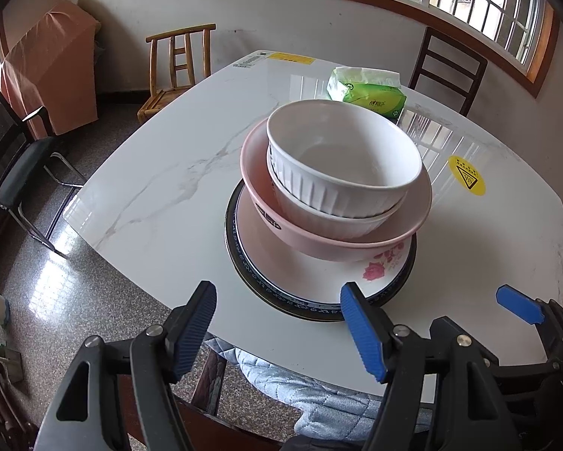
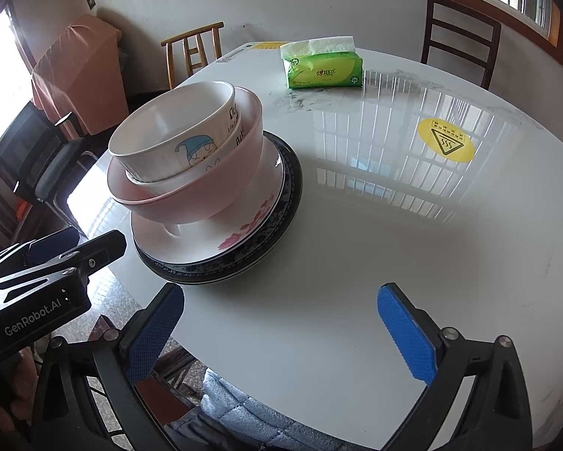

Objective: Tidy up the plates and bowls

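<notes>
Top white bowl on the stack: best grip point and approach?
Pinch the rim of the top bowl, one finger inside and one outside, coming from above at the near edge. It sits nested in a second white bowl inside the pink bowl, so only its rim and upper wall stand clear; its mouth faces up.

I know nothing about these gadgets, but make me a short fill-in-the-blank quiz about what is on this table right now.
1. The white bowls sit nested inside a bowl coloured ____.
2. The flowered plate rests on a plate whose rim is dark ____.
3. The tissue pack beyond the stack is coloured ____.
4. Both the left gripper and right gripper hold ____.

Missing words: pink; blue; green; nothing
</notes>
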